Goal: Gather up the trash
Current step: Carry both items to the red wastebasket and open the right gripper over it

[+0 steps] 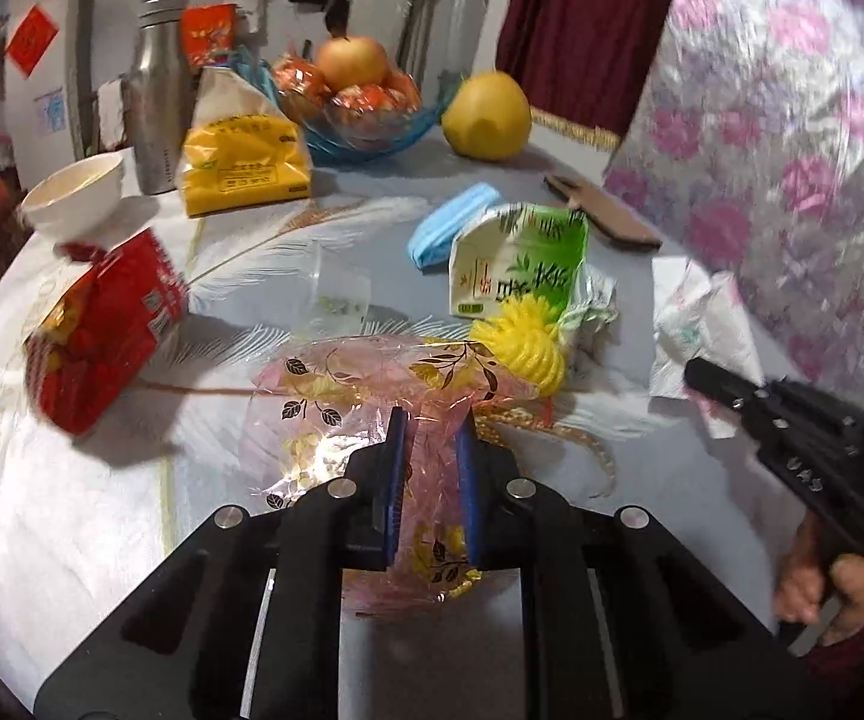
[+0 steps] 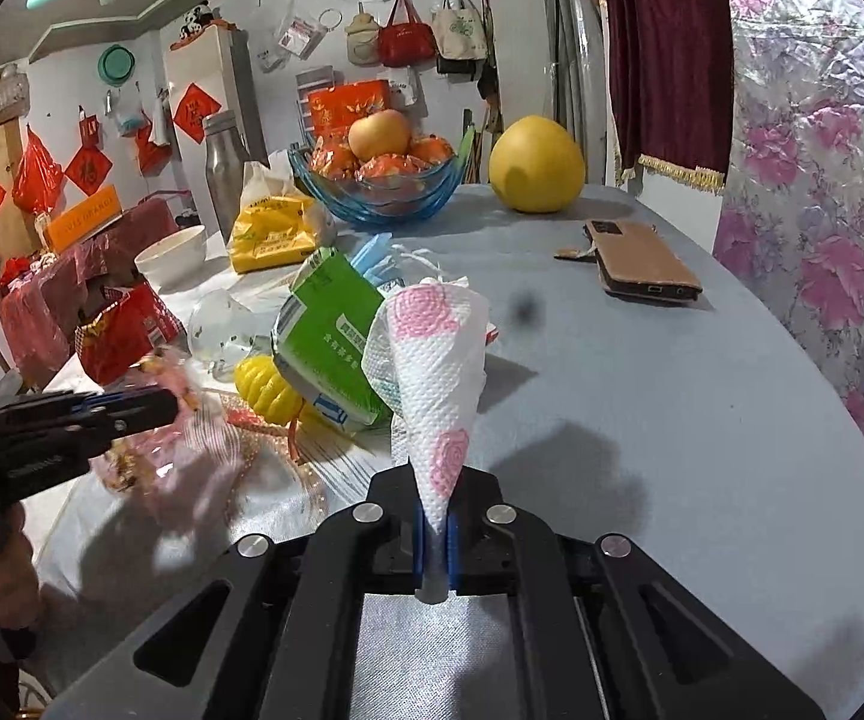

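Two grippers work over a round table (image 2: 702, 420) whose curved rim runs close to a flowered plastic curtain (image 2: 822, 210). The blue-grey stretch on that side is mostly bare, holding only a phone (image 2: 642, 267) and a pomelo (image 2: 537, 165). The other half is crowded: green carton (image 1: 519, 264), yellow rope ball (image 1: 522, 339), blue mask (image 1: 453, 222), red packet (image 1: 111, 324), white bowl (image 1: 72, 192), steel bottle (image 1: 156, 96), fruit bowl (image 1: 366, 120). The left gripper (image 1: 429, 462) is pinched on a thin pink wrapper (image 1: 372, 396) printed with dark leaves, crumpled above the cloth. The right gripper (image 2: 435, 531) is clamped on a paper towel (image 2: 435, 372), white with pink roses, standing up in a cone.
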Demonstrator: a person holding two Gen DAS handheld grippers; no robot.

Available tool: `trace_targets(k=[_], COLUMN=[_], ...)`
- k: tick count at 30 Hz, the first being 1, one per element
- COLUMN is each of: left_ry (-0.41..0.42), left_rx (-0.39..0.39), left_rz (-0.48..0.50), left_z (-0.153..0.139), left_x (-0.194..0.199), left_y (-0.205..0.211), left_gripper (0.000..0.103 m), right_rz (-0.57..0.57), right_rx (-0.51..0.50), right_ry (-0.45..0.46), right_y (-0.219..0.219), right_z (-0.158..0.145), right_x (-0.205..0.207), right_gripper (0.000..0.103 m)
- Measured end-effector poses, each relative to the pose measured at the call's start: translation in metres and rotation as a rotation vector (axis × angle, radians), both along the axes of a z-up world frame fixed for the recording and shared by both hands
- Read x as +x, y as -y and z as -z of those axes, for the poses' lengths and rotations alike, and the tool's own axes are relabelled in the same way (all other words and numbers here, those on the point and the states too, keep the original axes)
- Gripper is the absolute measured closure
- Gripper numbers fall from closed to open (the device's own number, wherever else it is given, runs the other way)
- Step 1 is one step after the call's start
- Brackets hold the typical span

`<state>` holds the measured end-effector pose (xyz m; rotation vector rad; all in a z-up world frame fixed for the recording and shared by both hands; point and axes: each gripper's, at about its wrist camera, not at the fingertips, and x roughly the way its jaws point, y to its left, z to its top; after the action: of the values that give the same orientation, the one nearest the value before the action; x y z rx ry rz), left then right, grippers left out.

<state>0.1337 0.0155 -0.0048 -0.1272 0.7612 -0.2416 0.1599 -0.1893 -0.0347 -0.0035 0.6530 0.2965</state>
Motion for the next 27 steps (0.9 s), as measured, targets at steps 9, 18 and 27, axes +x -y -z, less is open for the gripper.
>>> trace_targets(k=[9,18,27], left_ry=[0.093,0.164,0.175], left_rx=[-0.022,-0.034,-0.035], left_rz=[0.044,0.149,0.318], left_z=[-0.026,-0.056,-0.064], left_x=[-0.053,-0.089,-0.126], left_y=[0.024,0.078,0.16], left_gripper=[0.086,0.086,0.086], right_rz=[0.013,0.069,0.237], right_rx=[0.145,0.139,0.094], right_ry=[0.086,0.202,0.248], right_y=[0.029,0.083,0.166], right_z=[-0.024,-0.057,-0.059], right_x=[-0.054,-0.148,-0.24], right_gripper=[0.097,0.097,0.097])
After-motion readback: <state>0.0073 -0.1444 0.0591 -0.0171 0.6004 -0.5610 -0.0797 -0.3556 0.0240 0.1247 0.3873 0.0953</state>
